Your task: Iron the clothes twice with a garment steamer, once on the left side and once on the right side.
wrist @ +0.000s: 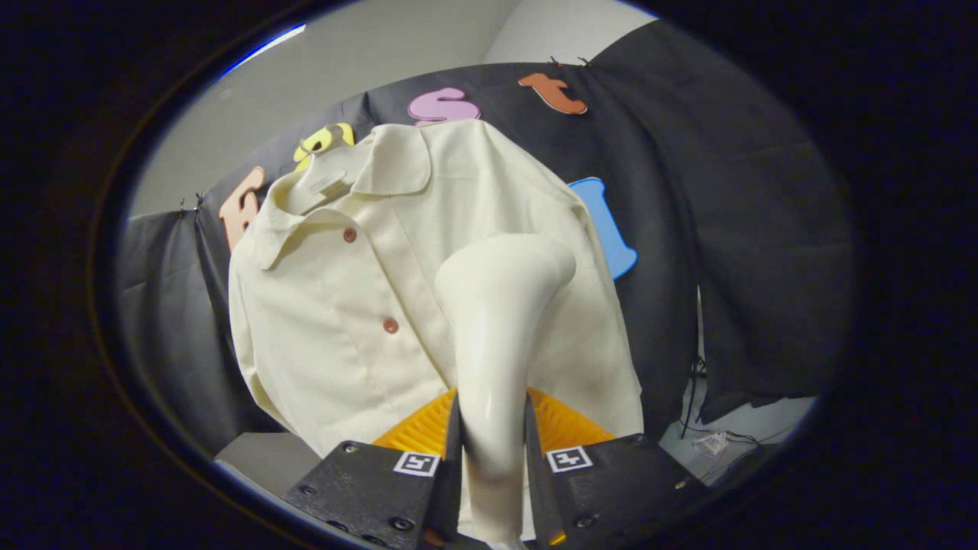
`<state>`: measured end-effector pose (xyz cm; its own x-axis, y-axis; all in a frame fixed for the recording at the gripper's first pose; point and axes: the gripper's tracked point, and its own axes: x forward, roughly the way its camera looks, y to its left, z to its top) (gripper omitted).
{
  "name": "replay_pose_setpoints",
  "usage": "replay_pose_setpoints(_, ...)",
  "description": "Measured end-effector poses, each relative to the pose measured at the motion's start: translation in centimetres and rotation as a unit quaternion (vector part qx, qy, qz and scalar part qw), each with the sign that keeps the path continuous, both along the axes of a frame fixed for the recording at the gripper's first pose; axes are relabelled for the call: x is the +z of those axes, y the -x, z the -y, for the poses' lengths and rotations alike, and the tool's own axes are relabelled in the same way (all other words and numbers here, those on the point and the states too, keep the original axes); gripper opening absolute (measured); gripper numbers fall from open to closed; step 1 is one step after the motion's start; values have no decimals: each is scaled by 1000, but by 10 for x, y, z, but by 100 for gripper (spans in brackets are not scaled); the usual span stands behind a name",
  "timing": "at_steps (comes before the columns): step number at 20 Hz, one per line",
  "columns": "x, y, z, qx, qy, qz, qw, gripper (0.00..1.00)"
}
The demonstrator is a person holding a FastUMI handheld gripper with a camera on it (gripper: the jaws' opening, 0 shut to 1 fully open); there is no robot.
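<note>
Left to right: black cloth wall (164,305) hangs behind everything, with a pale room wall (367,53) showing above its top edge. A grey flat surface (263,454) sits low, just left of the tongs, under the shirt hem. The cream shirt (336,305) hangs on a pale hanger (325,179) in front of the cloth, collar folded open, two brownish buttons (390,325) down the placket, fabric smooth with faint seams, hem flaring out at the bottom. The shirt front left of the placket is unobstructed. The garment steamer (497,328), glossy off-white, rises between the fingers; its handle is clamped by the tongs (493,451), both fingers pressed on the neck, and its wide head tips right against or just in front of the shirt's right half; I cannot tell whether it touches. The steamer body blocks the view of the shirt's centre-right panel. An orange ribbed part (561,424) shows behind the fingers at the base of the steamer. Right of the shirt, more black cloth (733,252) hangs in folds, its lower edge lifted off the pale floor (756,424), where thin cables (707,439) trail; there is open room on that side.
</note>
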<state>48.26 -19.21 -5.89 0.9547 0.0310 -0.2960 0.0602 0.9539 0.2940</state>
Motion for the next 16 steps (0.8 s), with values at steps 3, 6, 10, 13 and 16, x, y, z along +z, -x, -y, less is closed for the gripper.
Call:
replay_pose_setpoints(3,-33,14,0,13,-18,-27,999,37)
replay_pose_setpoints(6,-76,28,5,24,-28,-53,998,37)
replay_pose_setpoints(10,-121,48,12,26,-47,-82,995,37)
replay_pose_setpoints(13,-147,57,18,24,-56,-88,994,37)
replay_pose_setpoints(16,-172,67,29,17,-59,-101,993,37)
